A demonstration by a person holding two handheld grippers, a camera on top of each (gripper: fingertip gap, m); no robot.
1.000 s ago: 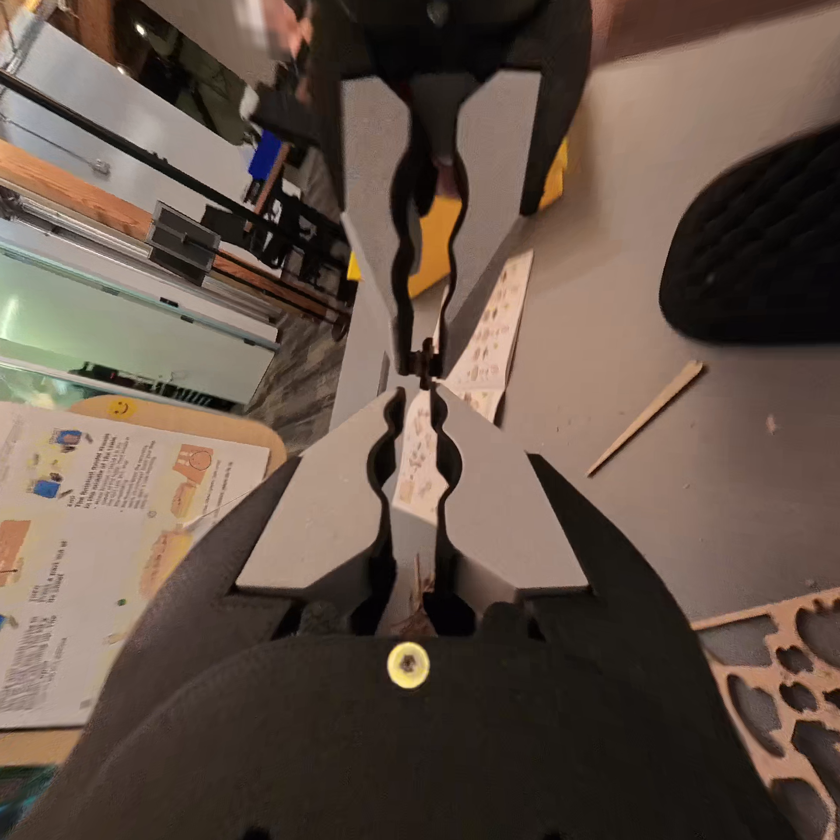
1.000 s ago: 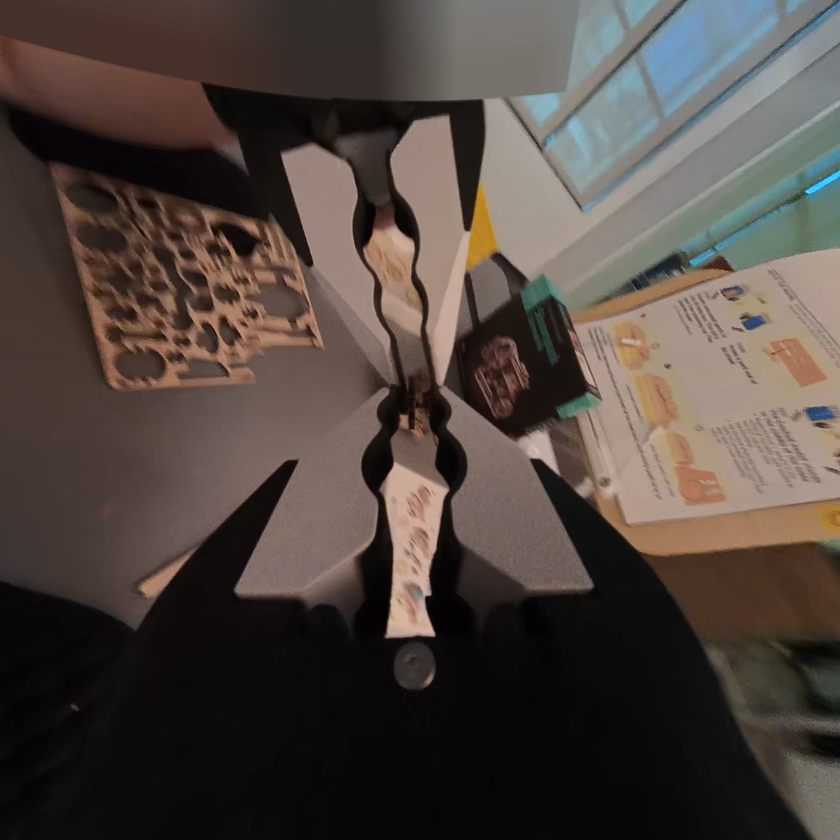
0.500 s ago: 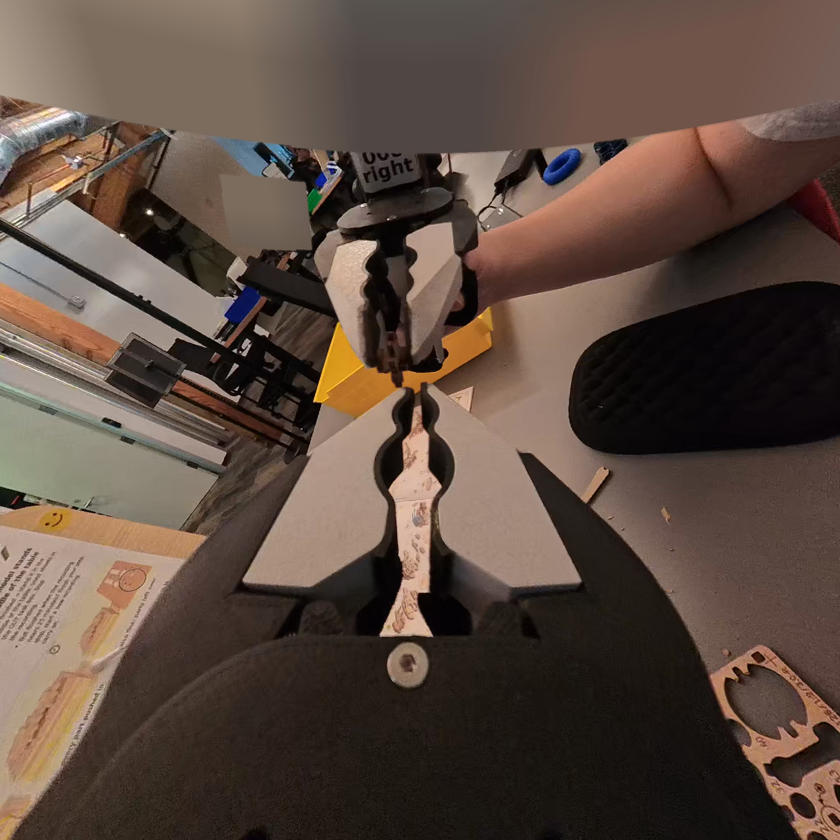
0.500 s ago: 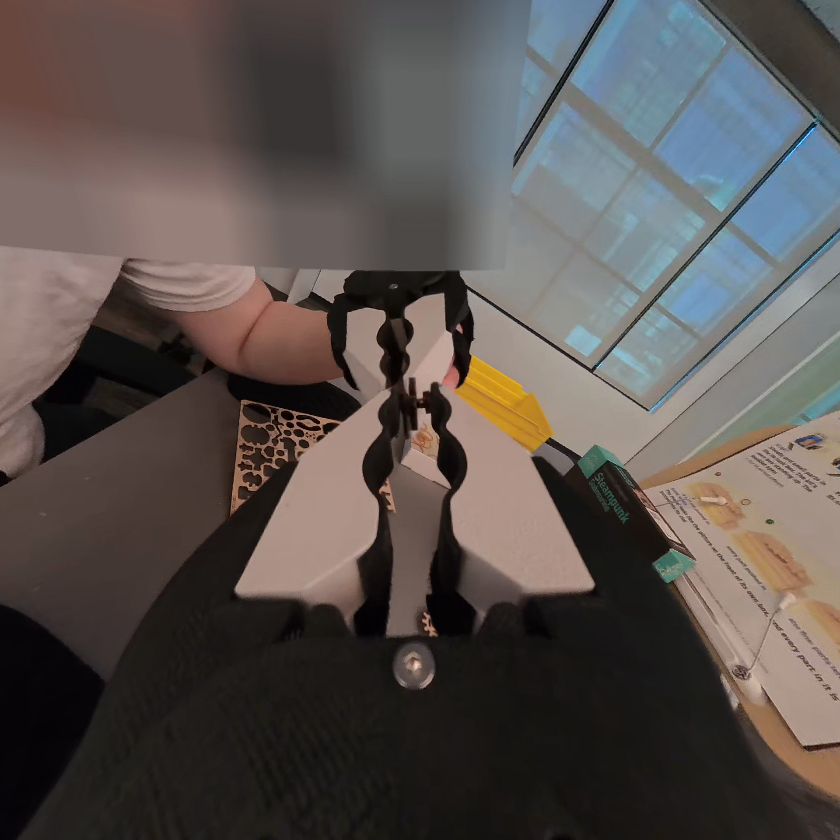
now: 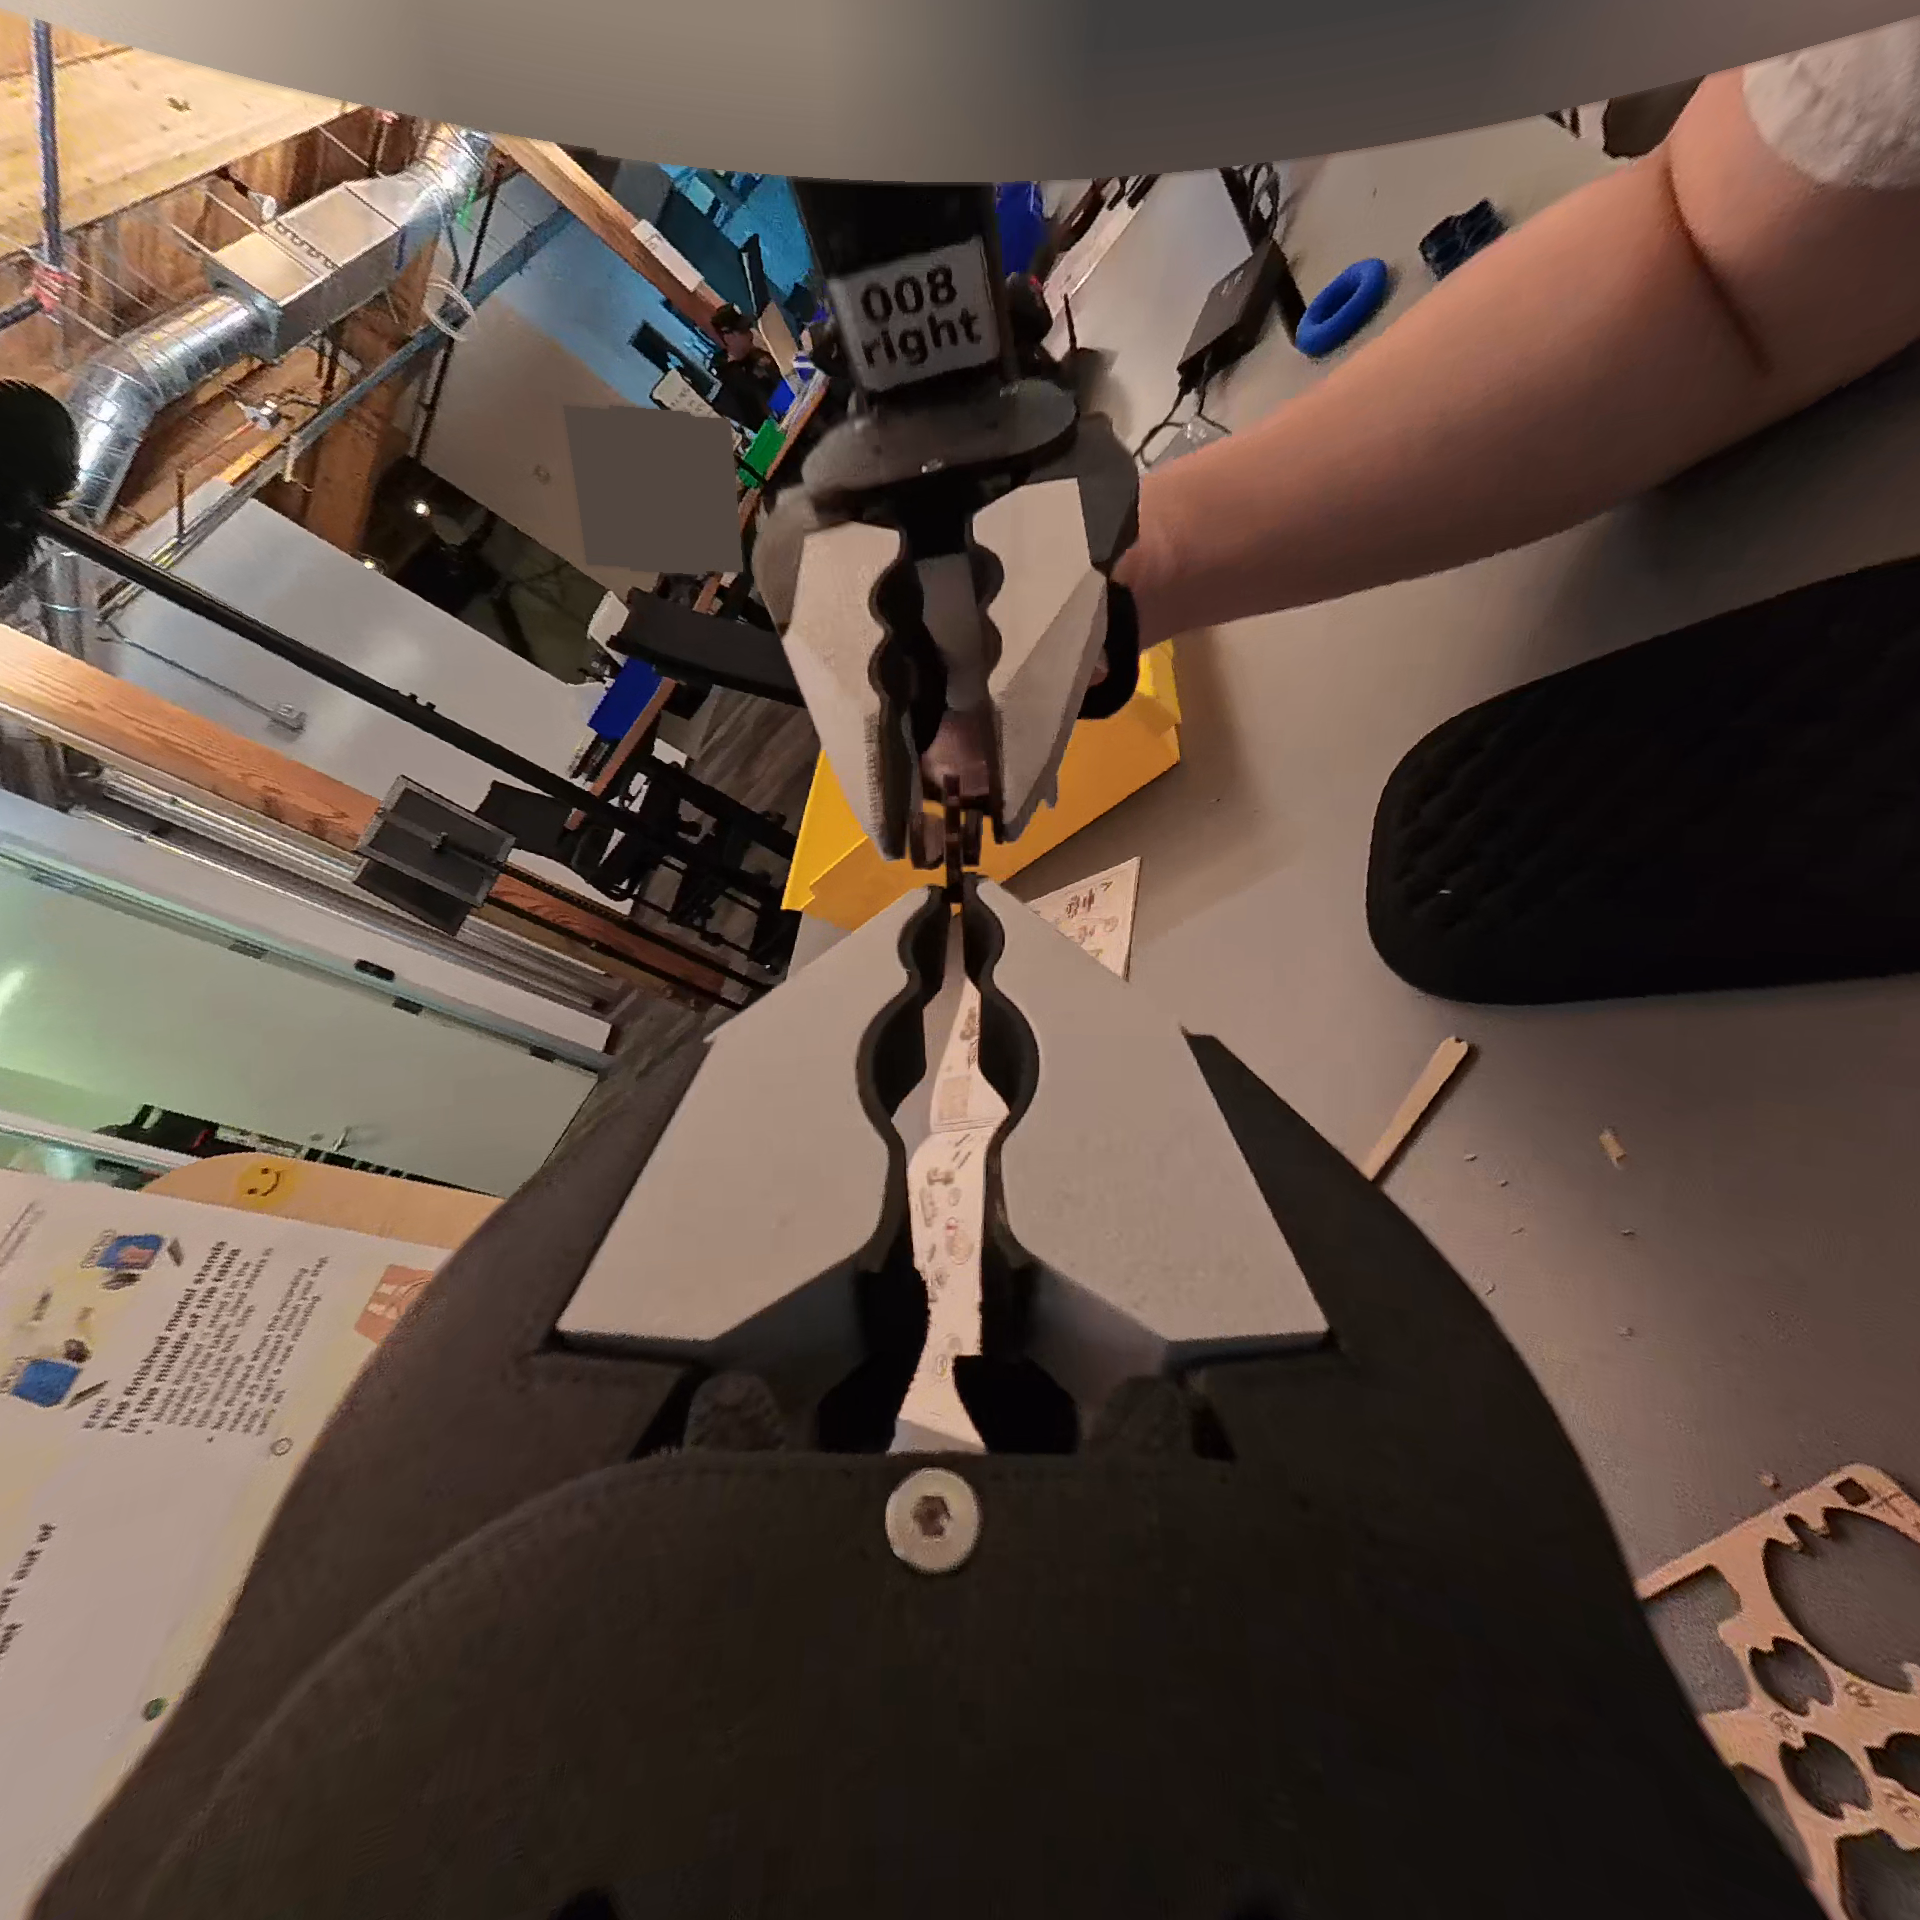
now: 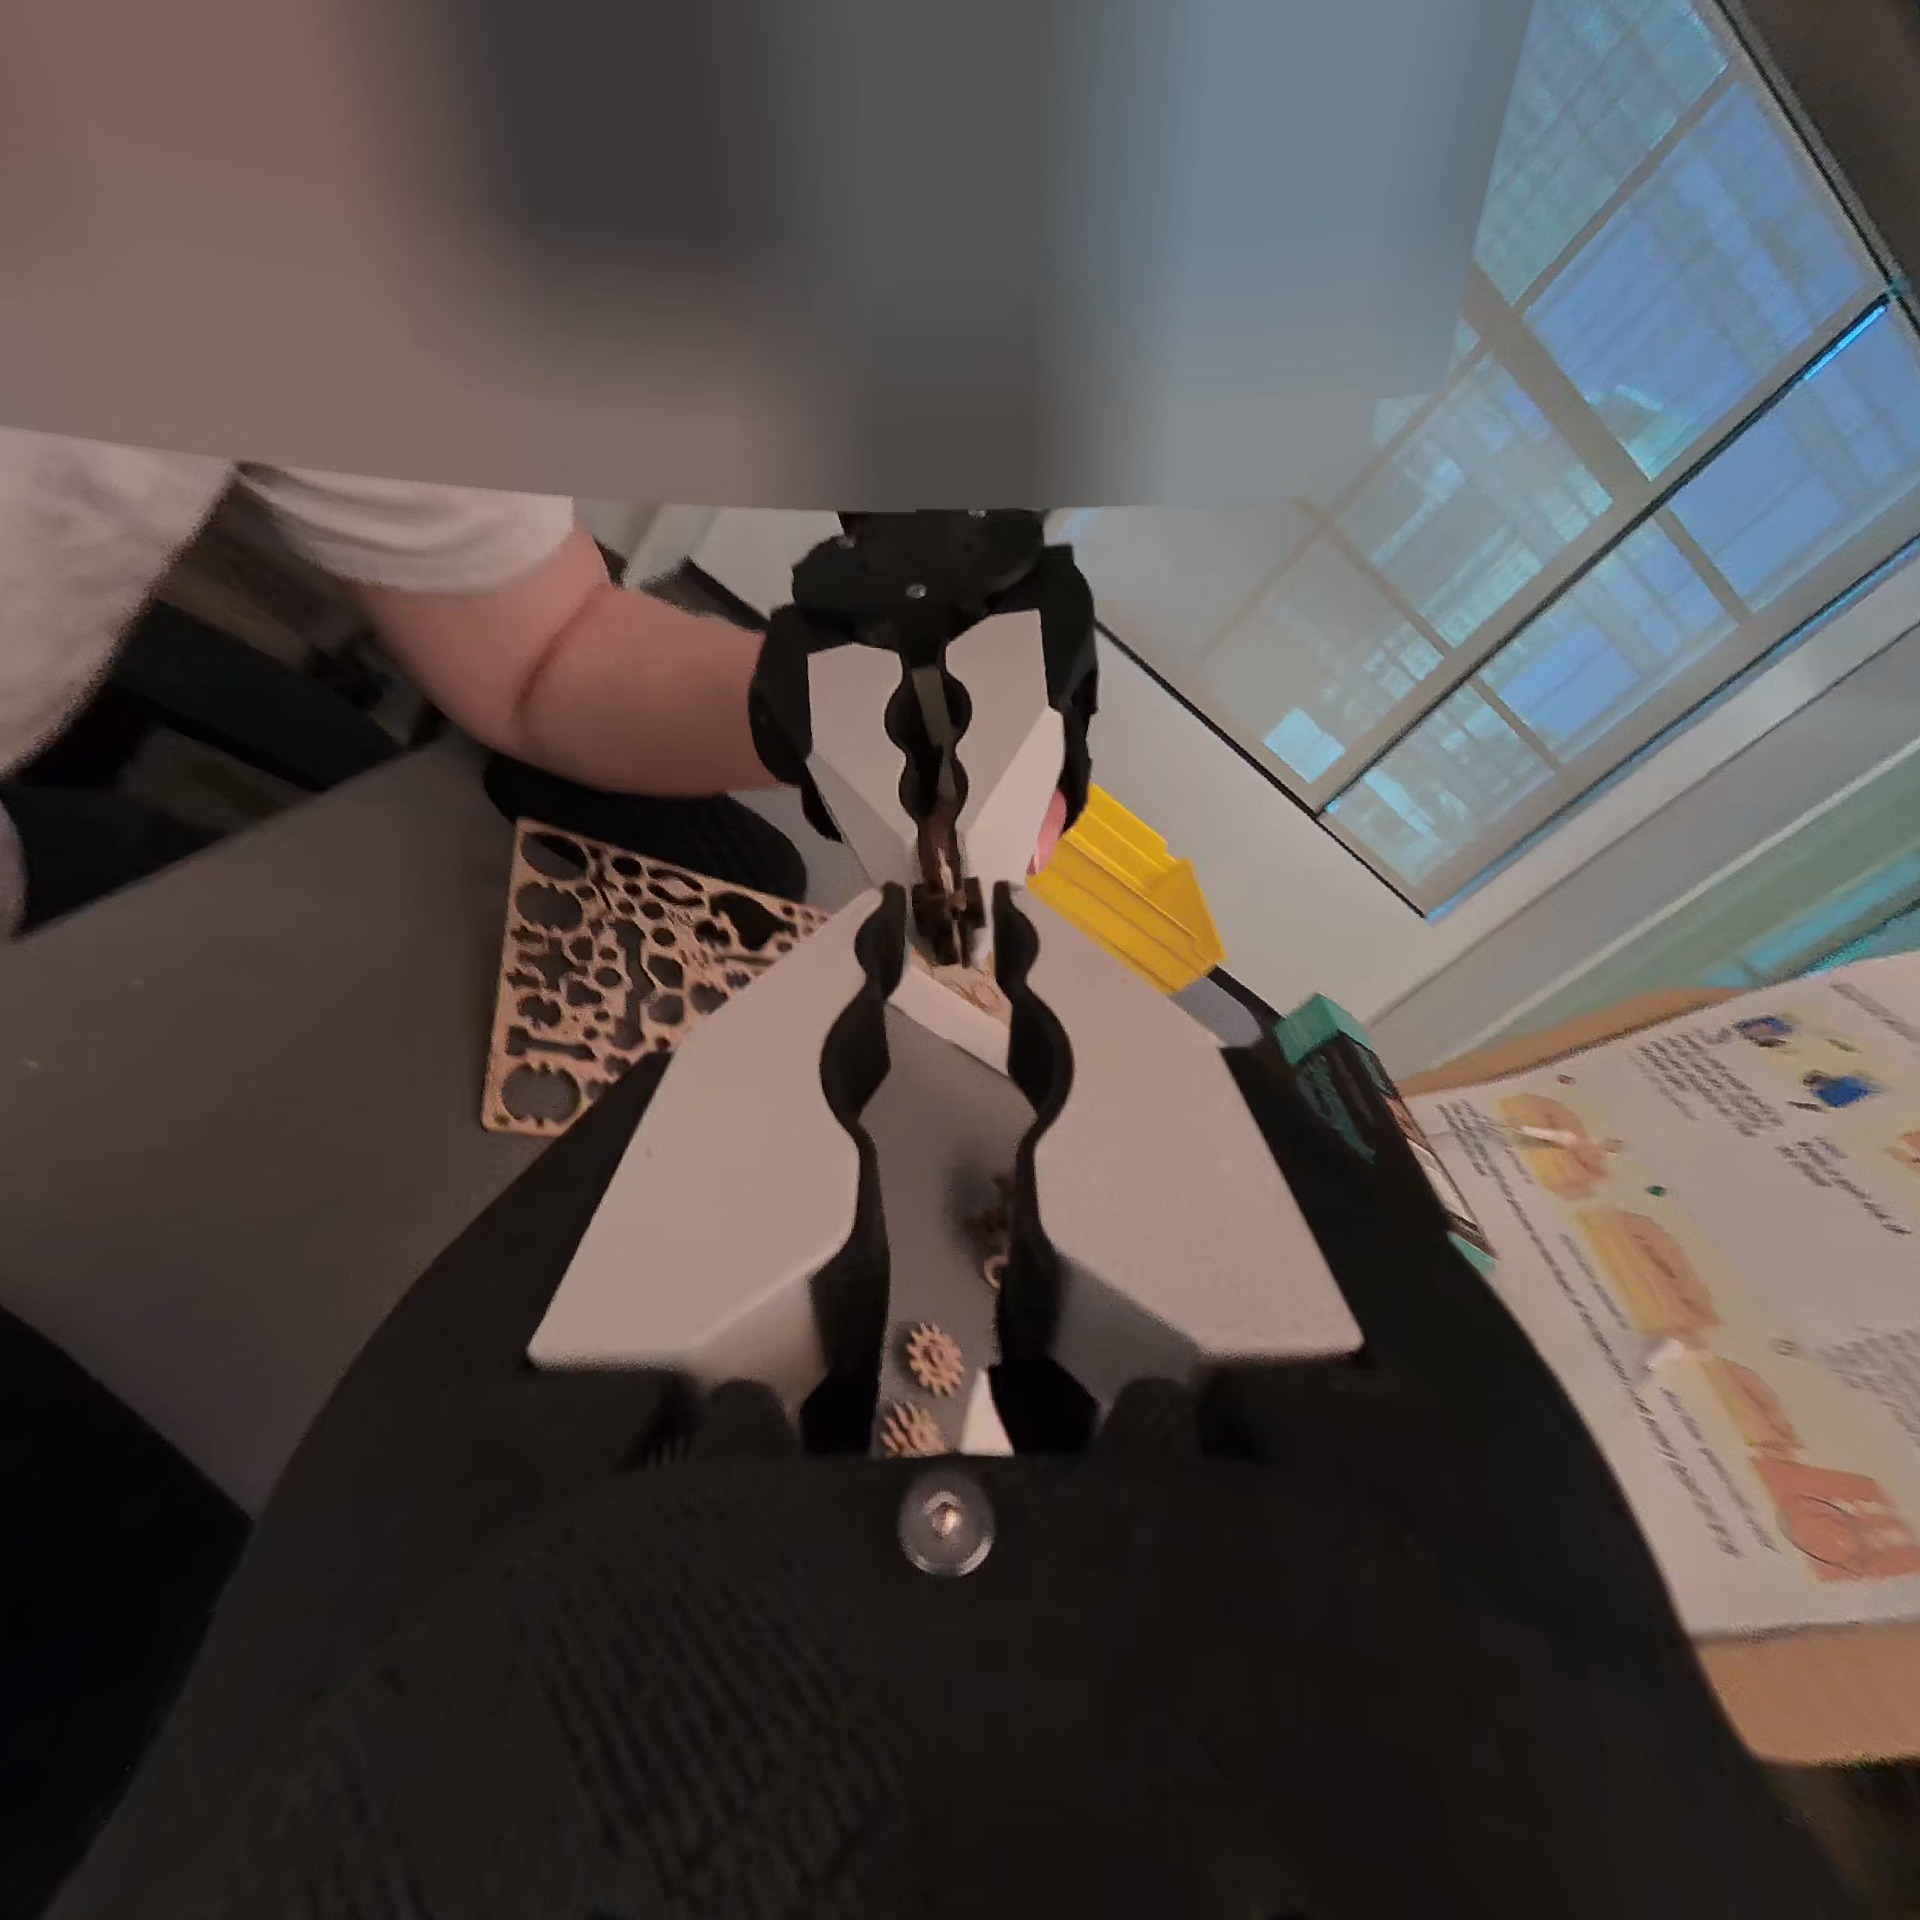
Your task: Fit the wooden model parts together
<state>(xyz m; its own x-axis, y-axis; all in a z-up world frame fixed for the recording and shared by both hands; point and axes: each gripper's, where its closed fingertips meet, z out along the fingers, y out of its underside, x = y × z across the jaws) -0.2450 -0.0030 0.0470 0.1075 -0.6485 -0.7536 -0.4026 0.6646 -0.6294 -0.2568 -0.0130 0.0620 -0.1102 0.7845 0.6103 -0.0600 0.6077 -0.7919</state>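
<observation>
Wooden model parts: we hold a small dark assembly (image 5: 951, 831) in the air between our two tools, tip to tip above the grey table (image 5: 1558, 1195).
Left gripper (image 5: 956, 894): we see its jaws pressed nearly together, pinching the thin near edge of the assembly at the very tips.
Right gripper (image 6: 943, 902): its jaws stand a little apart with the assembly (image 6: 940, 914) between the tips — we cannot tell whether they clamp it.
Beyond the tips: a yellow bin (image 5: 1101, 748) and a printed parts sheet (image 5: 1091, 920) lie behind the two tools.
Below the right gripper: two loose wooden gears (image 6: 932, 1353) on the table, seen through its jaw gap.
Left of the right gripper: a punched-out wooden sheet (image 6: 613, 966).
Right of the right gripper: an instruction booklet (image 6: 1683, 1247) — and a dark box with teal ends (image 6: 1340, 1081).
</observation>
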